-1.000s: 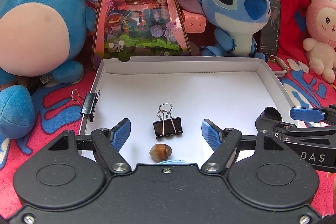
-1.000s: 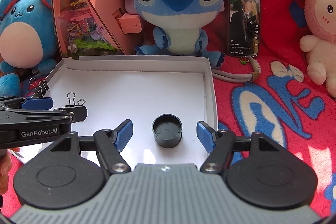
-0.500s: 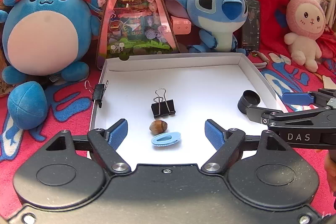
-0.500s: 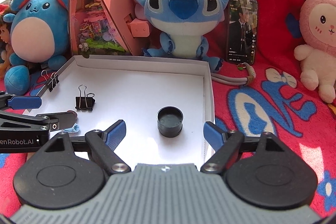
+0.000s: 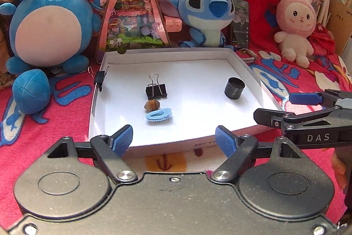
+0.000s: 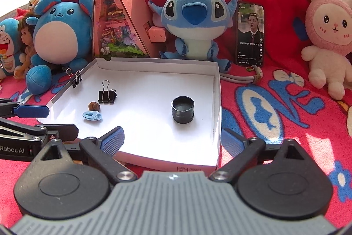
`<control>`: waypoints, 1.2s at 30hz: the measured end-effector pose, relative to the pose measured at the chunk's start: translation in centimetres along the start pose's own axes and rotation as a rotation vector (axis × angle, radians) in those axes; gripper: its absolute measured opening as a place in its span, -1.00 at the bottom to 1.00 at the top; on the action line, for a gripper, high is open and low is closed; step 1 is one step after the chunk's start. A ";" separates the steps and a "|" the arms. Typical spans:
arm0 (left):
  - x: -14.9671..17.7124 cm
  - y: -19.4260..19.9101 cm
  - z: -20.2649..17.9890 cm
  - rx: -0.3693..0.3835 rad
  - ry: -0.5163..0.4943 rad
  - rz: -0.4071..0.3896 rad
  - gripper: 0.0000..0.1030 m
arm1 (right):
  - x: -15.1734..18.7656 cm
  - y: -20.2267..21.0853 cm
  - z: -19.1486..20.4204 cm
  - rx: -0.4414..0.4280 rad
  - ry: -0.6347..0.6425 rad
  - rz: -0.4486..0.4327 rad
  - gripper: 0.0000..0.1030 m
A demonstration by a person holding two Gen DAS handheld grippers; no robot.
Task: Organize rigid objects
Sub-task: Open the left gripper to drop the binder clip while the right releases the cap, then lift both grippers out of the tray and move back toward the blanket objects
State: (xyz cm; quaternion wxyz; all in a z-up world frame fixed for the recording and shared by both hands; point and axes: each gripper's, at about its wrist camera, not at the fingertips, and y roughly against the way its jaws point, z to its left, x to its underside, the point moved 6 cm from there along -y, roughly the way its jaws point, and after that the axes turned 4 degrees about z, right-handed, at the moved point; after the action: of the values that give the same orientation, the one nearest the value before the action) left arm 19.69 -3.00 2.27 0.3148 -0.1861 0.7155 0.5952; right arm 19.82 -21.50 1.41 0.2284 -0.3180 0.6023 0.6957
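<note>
A shallow white box (image 5: 167,50) (image 6: 216,89) lies on a red blanket. Inside it are a black binder clip (image 5: 156,90) (image 6: 107,96), a brown nut (image 5: 151,105) (image 6: 94,106), a light blue hair clip (image 5: 158,115) (image 6: 92,115) and a black round cap (image 5: 234,91) (image 6: 182,110). Another binder clip (image 5: 100,78) (image 6: 76,78) sits on the box's left rim. My left gripper (image 5: 173,140) (image 6: 62,121) hangs open over the box's near edge, holding nothing. My right gripper (image 6: 171,141) (image 5: 272,106) is at the near right corner, its jaws opening with nothing between them.
Behind the box stand a round blue plush (image 5: 48,23), a pink triangular toy box (image 5: 134,14), a blue big-eared plush (image 6: 193,21) and a lit phone (image 6: 249,34). A pink rabbit plush (image 6: 327,36) sits at the right. A grey cord (image 6: 239,78) lies by the box's far right corner.
Both grippers have pulled back from inside the box to its near edge. The right jaws have spread wider, the left slightly. The cap and the binder clip stay in the box.
</note>
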 end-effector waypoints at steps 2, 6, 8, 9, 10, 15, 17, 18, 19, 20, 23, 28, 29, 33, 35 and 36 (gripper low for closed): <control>0.6 0.4 -0.2 0.009 0.001 0.000 0.58 | 0.5 0.5 0.1 -0.012 -0.002 -0.006 0.98; 1.9 1.1 -0.6 0.021 -0.001 -0.002 0.59 | 1.6 1.6 0.4 -0.027 0.006 -0.026 1.00; 2.5 1.5 -0.9 0.019 -0.014 -0.009 0.60 | 2.1 2.1 0.6 -0.030 0.014 -0.034 1.00; 2.8 1.7 -1.0 0.018 -0.021 -0.012 0.61 | 2.3 2.4 0.7 -0.032 0.019 -0.039 1.00; 3.2 1.9 -1.2 0.019 -0.028 -0.013 0.62 | 2.6 2.7 0.8 -0.035 0.023 -0.043 1.00; 4.8 2.7 -1.7 0.035 -0.032 -0.014 0.62 | 3.8 4.0 1.1 -0.036 0.038 -0.068 1.00; 5.4 3.1 -1.8 0.037 -0.030 -0.022 0.62 | 4.4 4.4 1.1 -0.035 0.042 -0.074 1.00; 5.7 3.2 -1.9 0.037 -0.031 -0.026 0.62 | 4.7 4.6 1.1 -0.034 0.044 -0.077 1.00; 6.0 3.4 -2.0 0.038 -0.034 -0.029 0.62 | 5.1 4.9 1.1 -0.031 0.047 -0.079 1.00; 6.3 3.6 -2.1 0.039 -0.034 -0.033 0.62 | 5.3 5.0 1.1 -0.028 0.049 -0.081 1.00; 7.1 4.0 -2.3 0.047 -0.035 -0.034 0.63 | 6.4 5.6 1.0 -0.018 0.056 -0.087 1.00; 8.4 4.6 -2.7 0.048 -0.037 -0.040 0.63 | 8.0 6.4 1.0 0.000 0.072 -0.099 1.00; 8.7 4.8 -2.8 0.043 -0.038 -0.047 0.63 | 8.3 6.5 1.0 0.003 0.076 -0.103 1.00; 9.7 5.2 -3.1 0.036 -0.048 -0.052 0.63 | 9.4 7.2 1.0 0.005 0.089 -0.117 1.00; 10.3 5.3 -3.2 0.037 -0.053 -0.044 0.63 | 9.9 7.4 1.1 0.006 0.097 -0.120 1.00; 10.6 5.3 -3.3 0.040 -0.055 -0.040 0.63 | 10.1 7.5 1.1 0.008 0.101 -0.121 1.00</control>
State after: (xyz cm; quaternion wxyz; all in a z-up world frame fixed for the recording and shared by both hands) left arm 7.79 -3.87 -0.61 0.3499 -0.1777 0.7146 0.5791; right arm 7.34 -22.32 -0.58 0.2408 -0.3876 0.5956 0.6611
